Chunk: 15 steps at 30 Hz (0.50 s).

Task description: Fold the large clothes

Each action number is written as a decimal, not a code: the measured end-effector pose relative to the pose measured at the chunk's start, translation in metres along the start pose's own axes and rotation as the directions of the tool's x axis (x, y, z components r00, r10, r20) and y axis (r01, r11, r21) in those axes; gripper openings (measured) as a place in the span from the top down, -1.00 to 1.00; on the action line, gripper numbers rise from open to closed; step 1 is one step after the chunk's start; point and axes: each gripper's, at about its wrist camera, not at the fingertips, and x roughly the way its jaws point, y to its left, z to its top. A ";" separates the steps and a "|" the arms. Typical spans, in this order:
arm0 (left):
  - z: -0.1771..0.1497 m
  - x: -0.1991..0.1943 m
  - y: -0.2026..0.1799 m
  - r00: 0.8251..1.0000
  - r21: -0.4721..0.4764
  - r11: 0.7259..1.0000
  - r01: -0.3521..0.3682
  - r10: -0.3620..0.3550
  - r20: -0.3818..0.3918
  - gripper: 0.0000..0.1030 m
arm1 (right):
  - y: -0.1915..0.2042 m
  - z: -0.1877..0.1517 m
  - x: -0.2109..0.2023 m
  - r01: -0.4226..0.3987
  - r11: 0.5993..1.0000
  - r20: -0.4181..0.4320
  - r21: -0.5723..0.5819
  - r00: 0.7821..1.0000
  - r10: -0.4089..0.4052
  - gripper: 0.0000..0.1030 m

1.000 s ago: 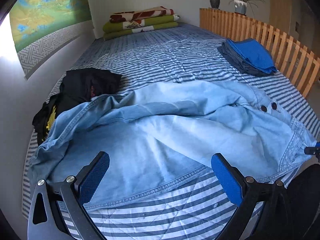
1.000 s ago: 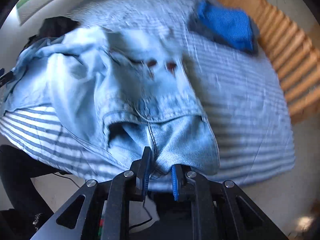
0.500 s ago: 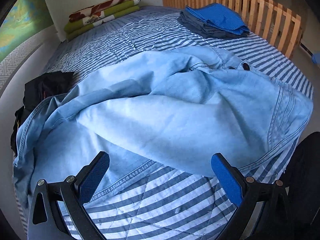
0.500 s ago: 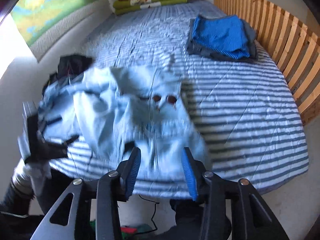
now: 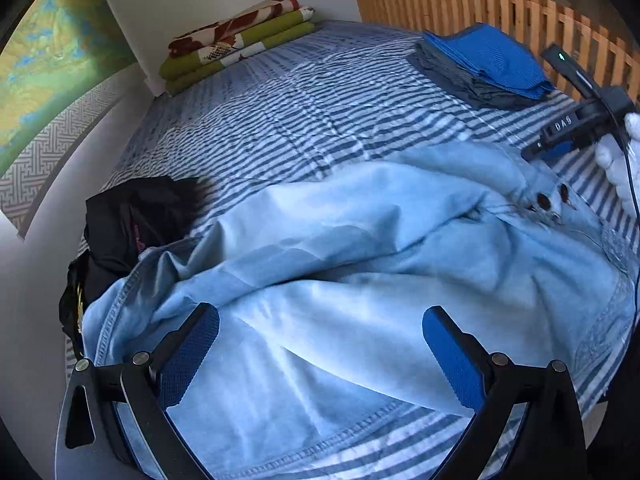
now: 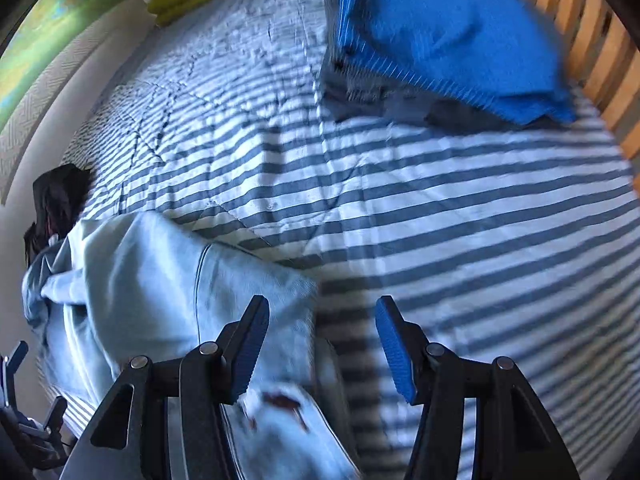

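Denim jacket (image 5: 360, 280) lies rumpled on the striped bed (image 5: 300, 120) under the left gripper (image 5: 320, 344), wide open and empty, while the right gripper (image 6: 320, 348), jaws just opened and empty, risks pinching quilt with cloth.

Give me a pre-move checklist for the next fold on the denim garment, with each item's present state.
1. Left gripper open, nothing between its pads: ok.
2. Right gripper free of cloth: ok; its jaws have just been opening and nothing is clamped.
3. Light-blue denim garment lying flat: not ok, it is bunched and creased.
4. Bare striped bedspread beside the garment for spreading it: ok.
5. Folded blue stack apart from the garment: ok.
6. Black clothing heap clear of the denim: not ok, the denim's edge meets it.
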 end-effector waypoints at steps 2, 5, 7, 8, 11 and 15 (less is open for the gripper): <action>0.008 0.011 0.028 0.999 -0.045 0.998 -0.036 0.035 -0.017 -1.00 | 0.002 0.006 0.023 -0.034 0.999 -0.043 0.024 0.998 0.035 0.00; 0.015 0.021 0.057 0.998 -0.106 0.993 -0.047 0.043 -0.038 -1.00 | 0.014 0.007 0.025 -0.046 0.999 -0.006 -0.012 0.999 0.046 0.34; 0.018 0.024 0.066 0.999 -0.122 0.992 -0.042 0.038 -0.033 -1.00 | 0.024 0.003 0.011 -0.024 0.998 0.039 -0.052 0.999 0.026 0.75; 0.019 0.024 0.065 0.999 -0.121 0.992 -0.034 0.031 -0.030 -1.00 | 0.027 0.001 0.003 -0.029 0.997 0.056 -0.065 0.998 0.033 0.75; 0.025 0.023 0.051 1.000 -0.089 0.996 -0.006 0.006 -0.002 -1.00 | 0.033 -0.012 -0.039 -0.013 0.996 0.182 -0.085 0.983 0.028 0.82; 0.032 0.016 0.024 0.999 -0.047 0.999 0.026 -0.024 0.038 -1.00 | 0.033 -0.027 -0.112 -0.005 0.997 0.389 -0.071 0.921 0.032 0.82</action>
